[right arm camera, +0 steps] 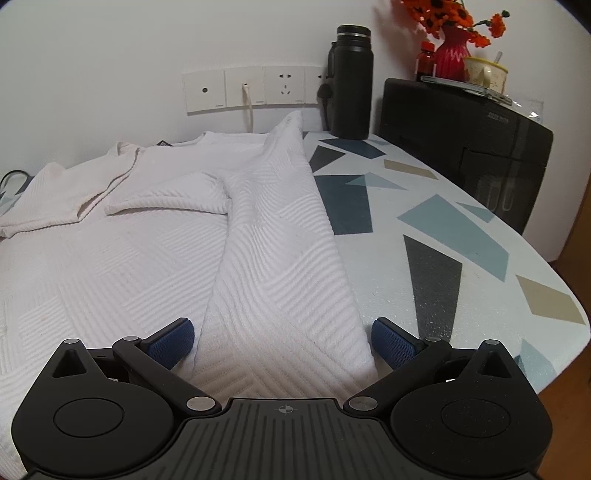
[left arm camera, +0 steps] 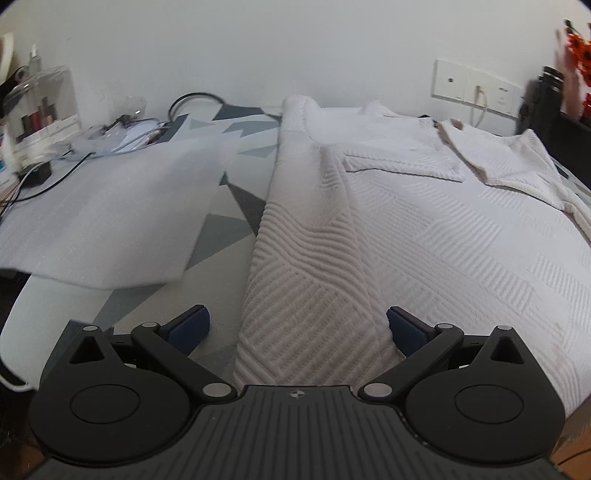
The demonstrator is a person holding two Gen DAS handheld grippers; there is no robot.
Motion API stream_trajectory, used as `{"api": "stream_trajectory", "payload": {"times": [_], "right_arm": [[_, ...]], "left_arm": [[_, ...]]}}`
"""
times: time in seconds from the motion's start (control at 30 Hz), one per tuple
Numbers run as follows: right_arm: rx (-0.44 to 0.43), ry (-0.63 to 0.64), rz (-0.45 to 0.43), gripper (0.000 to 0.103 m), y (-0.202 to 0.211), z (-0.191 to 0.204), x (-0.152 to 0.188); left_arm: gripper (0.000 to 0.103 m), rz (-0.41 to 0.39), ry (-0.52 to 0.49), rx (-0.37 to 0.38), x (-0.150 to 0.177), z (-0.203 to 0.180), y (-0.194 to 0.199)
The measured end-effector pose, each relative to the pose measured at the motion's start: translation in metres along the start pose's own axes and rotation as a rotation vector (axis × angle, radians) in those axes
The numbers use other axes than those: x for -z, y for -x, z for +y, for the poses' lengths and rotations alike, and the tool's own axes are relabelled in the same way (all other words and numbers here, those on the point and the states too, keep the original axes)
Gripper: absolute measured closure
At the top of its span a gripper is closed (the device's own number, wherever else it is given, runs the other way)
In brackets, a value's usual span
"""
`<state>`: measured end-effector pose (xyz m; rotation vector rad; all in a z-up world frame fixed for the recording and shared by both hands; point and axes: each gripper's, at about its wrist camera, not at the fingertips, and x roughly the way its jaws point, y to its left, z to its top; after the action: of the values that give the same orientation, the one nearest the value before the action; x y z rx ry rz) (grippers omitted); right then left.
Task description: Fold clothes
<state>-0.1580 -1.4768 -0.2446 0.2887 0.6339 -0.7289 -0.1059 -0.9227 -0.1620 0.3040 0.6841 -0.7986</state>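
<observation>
White textured garment (left arm camera: 424, 229) spread flat on patterned bench (right arm camera: 436, 236), both side edges folded inward. Left gripper (left arm camera: 297, 328) wide open, straddling near left fold, holding nothing. Right gripper (right arm camera: 282, 341) wide open, straddling near right fold, empty.

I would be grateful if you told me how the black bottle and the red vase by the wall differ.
The black bottle is a tall, plain, capped cylinder; the red vase is shorter, bulbous and zigzag-patterned. The bottle stands on the patterned table beside the white garment; the vase sits higher, on a black box. The vase holds orange flowers; the bottle is closed. Both stand upright.
</observation>
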Motion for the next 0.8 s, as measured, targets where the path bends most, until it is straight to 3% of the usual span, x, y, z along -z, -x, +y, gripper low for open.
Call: {"api": "stream_trajectory", "payload": {"times": [0.2,0.23,0.3,0.47,0.57,0.8], "right_arm": [[-0.083,-0.025,0.033,0.001,0.010,-0.008,-0.003],[-0.112,-0.043,0.030,0.001,0.017,-0.013,-0.001],[-0.146,-0.064,0.014,0.001,0.036,-0.023,0.004],[-0.143,-0.058,0.039,0.001,0.083,-0.045,0.033],[-0.145,0.014,0.091,0.001,0.086,-0.043,0.055],[-0.176,0.214,0.169,0.009,0.061,-0.031,0.090]], "left_arm": [[0.004,0.018,-0.046,0.091,-0.003,0.008,0.002],[0.008,0.003,-0.050,0.115,-0.001,0.010,0.008],[0.009,-0.037,-0.058,0.162,0.006,0.012,0.027],[0.009,-0.083,-0.059,0.256,0.037,0.024,0.079],[0.009,-0.059,-0.111,0.263,0.060,0.029,0.091],[0.009,0.027,-0.312,0.252,0.097,0.032,0.068]]}}
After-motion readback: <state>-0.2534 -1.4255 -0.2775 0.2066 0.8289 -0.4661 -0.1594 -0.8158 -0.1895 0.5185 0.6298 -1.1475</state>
